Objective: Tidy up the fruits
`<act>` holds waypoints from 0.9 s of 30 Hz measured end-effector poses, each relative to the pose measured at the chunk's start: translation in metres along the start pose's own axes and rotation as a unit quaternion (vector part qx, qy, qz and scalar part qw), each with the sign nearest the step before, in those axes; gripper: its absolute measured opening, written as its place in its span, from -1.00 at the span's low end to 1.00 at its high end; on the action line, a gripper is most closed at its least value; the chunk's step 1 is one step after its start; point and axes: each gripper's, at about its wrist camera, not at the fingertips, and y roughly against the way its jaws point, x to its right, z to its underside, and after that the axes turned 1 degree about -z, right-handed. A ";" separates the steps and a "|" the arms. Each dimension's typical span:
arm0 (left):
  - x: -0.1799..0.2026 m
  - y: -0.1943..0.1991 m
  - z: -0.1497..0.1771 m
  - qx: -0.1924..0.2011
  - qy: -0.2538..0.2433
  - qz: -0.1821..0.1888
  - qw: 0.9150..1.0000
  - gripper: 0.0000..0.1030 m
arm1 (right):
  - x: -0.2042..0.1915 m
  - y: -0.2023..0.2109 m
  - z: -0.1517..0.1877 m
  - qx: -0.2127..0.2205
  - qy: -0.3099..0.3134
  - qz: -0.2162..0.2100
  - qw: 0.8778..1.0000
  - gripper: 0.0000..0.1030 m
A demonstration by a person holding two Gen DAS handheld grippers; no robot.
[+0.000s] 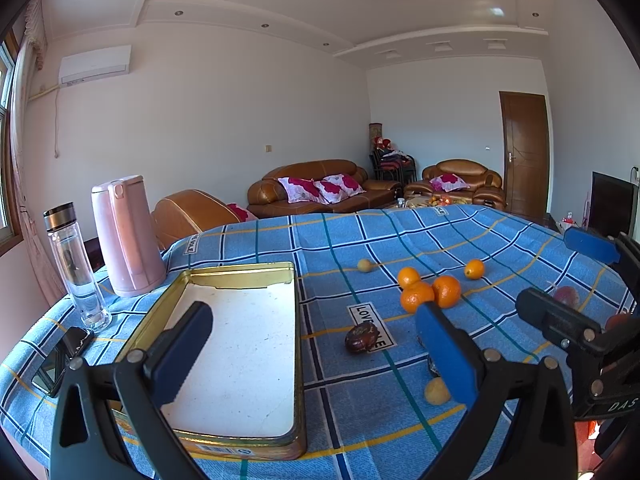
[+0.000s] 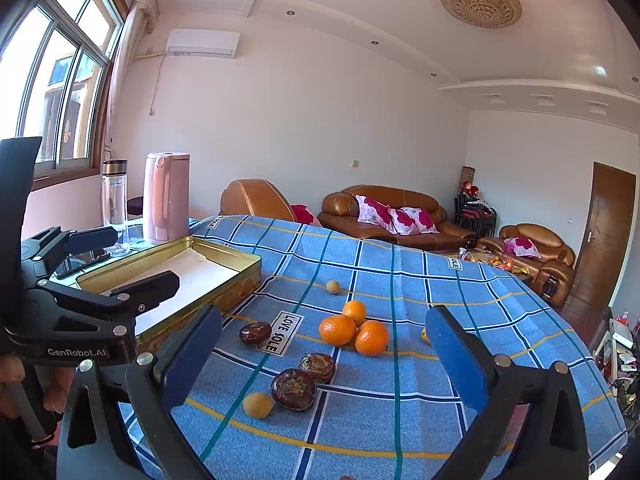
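Fruits lie scattered on a blue checked tablecloth (image 2: 400,412), none yet in the gold tin tray (image 2: 236,276) at the table's left. Far left stand a clear bottle (image 2: 115,204) and a pink kettle (image 2: 166,200), just beyond the tray's far edge. The left gripper (image 1: 316,356) hangs above the tray's near right corner, its blue fingers spread wide and holding nothing. Right of the tray, near a printed label, sits one dark wrinkled fruit (image 2: 255,333); nearer the camera, two more dark fruits (image 2: 294,389) touch each other, with a small tan fruit (image 2: 258,405) just beside them. Three oranges (image 2: 354,329) huddle together at the centre, a second small tan fruit (image 2: 333,287) lies farther back, and a smaller orange (image 1: 474,269) sits apart on the right. The right gripper (image 2: 324,364) hovers over this cluster, jaws likewise wide and empty. A sound first move, by the look of it, would be to take a loose outlier rather than an orange from the touching trio, closing across its middle so that it cannot roll, then setting it into a tray corner to leave room for the rest.
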 end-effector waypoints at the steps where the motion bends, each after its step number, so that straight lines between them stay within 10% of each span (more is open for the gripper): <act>1: 0.000 0.000 0.000 0.000 0.000 0.000 1.000 1.00 | 0.000 0.000 0.000 0.000 0.000 0.000 1.000 0.98; 27: 0.000 0.000 0.000 0.000 -0.001 0.000 1.000 1.00 | -0.002 -0.003 0.003 -0.003 0.001 -0.001 1.000 0.98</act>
